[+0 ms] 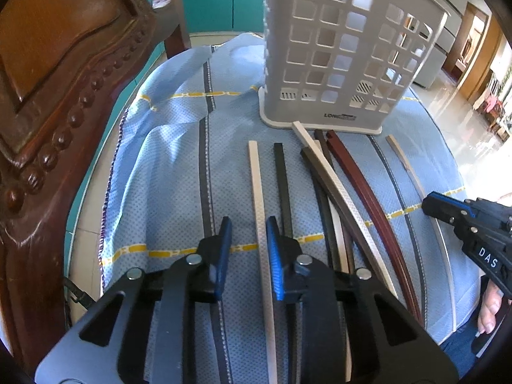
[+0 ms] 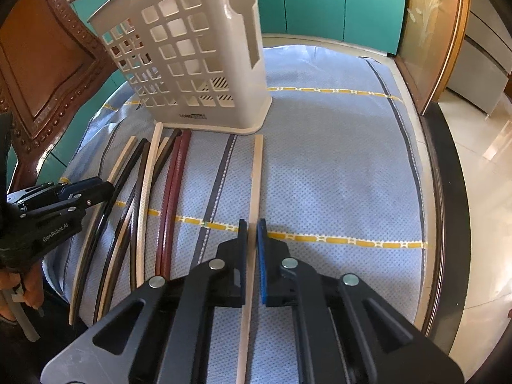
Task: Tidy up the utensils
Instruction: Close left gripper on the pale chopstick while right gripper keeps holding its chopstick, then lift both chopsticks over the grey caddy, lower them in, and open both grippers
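Several chopsticks lie on a blue cloth before a white perforated utensil holder (image 1: pixel 339 54), which also shows in the right wrist view (image 2: pixel 192 60). My left gripper (image 1: pixel 248 233) is open over the cloth, with a white chopstick (image 1: pixel 257 192) running between its fingers, close to the right one. A black chopstick (image 1: pixel 283 185) lies just to the right. My right gripper (image 2: pixel 252 233) has its fingers narrowly apart around a light wooden chopstick (image 2: pixel 256 179) lying on the cloth; contact is unclear. Dark red chopsticks (image 2: pixel 171 198) lie to its left.
A carved wooden chair back (image 1: pixel 57 96) stands at the left of the table. The blue cloth (image 2: pixel 336 166) covers the round table, with its edge (image 2: pixel 444 224) at the right. Teal cabinets (image 2: pixel 320 3) stand behind.
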The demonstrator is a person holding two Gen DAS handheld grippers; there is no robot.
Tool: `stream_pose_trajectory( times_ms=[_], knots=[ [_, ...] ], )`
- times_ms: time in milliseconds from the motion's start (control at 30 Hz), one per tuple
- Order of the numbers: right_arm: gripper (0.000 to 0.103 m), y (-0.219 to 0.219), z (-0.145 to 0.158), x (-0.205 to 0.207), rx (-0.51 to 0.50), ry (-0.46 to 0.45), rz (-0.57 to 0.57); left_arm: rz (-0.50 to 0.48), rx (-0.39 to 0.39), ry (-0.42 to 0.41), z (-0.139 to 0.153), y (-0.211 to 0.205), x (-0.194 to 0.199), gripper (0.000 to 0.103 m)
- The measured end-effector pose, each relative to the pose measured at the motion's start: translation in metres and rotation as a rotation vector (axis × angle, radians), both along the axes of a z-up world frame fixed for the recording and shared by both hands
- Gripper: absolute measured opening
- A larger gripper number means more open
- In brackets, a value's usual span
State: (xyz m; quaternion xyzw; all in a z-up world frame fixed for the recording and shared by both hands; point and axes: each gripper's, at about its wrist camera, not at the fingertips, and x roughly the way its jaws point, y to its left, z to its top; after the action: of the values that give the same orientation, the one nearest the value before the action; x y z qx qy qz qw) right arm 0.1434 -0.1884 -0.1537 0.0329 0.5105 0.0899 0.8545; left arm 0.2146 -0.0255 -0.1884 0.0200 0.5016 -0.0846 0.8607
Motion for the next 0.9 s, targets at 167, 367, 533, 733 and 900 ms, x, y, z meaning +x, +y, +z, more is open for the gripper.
stream_pose_trajectory(
  times_ms=[167,367,533,733,900],
  knots=[
    [0.007,0.001,0.0,0.002,-0.004,0.001,0.005,0.015,-0.02,0.007,0.001,0.004,0.004,0.025],
    [0.008,0.014,-0.001,0.004,-0.078,-0.034,0.021,0.018,0.033,-0.015,-0.001,-0.004,0.013,0.031],
    [0.006,0.017,-0.001,0.006,-0.034,-0.028,0.03,0.03,0.018,-0.013,0.002,-0.01,0.018,0.007],
    [0.006,0.009,0.037,-0.015,0.038,-0.151,0.056,0.037,-0.026,-0.084,0.029,0.0,0.007,0.007],
    [0.006,-0.013,0.099,-0.05,0.159,-0.337,0.088,-0.006,-0.099,-0.256,0.096,0.011,-0.033,0.007]
  ],
)
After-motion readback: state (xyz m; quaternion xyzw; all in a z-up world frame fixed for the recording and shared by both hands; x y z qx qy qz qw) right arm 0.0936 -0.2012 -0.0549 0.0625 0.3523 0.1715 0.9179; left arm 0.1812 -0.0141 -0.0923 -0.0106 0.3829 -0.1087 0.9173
